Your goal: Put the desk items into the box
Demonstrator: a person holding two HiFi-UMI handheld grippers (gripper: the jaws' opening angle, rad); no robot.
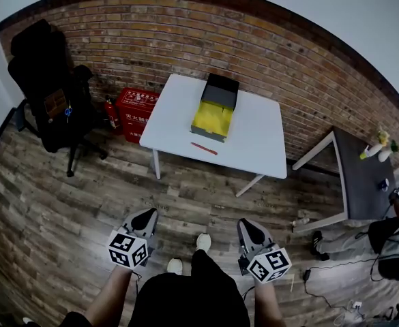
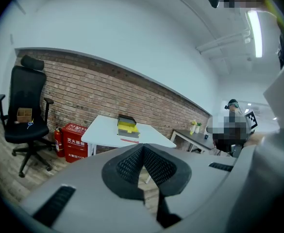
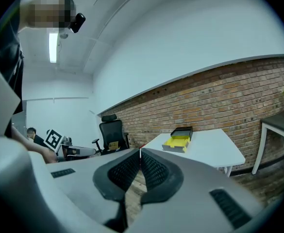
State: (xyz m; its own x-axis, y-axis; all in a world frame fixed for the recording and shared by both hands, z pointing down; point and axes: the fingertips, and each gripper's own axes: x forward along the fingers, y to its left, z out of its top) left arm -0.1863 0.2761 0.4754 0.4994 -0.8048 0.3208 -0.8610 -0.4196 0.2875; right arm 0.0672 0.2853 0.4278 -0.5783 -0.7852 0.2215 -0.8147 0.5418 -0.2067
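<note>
An open box (image 1: 214, 111) with a yellow inside and a black lid sits on the white table (image 1: 260, 148) against the brick wall. A red pen (image 1: 204, 148) lies on the table just in front of the box. I stand a few steps back from the table on the wooden floor. My left gripper (image 1: 146, 214) and right gripper (image 1: 245, 223) are held low in front of me, both shut with nothing between the pads. The left gripper view shows its closed tips (image 2: 142, 147) below the distant box (image 2: 127, 125) and pen (image 2: 129, 141). The right gripper (image 3: 140, 152) points toward the box (image 3: 178, 141).
A black office chair (image 1: 49, 94) stands at the left. A red fire-equipment case (image 1: 136, 111) and an extinguisher (image 1: 110, 114) sit beside the table's left legs. A dark side table (image 1: 363, 176) with small bottles is at the right. A person (image 1: 397, 237) and floor cables are beyond it.
</note>
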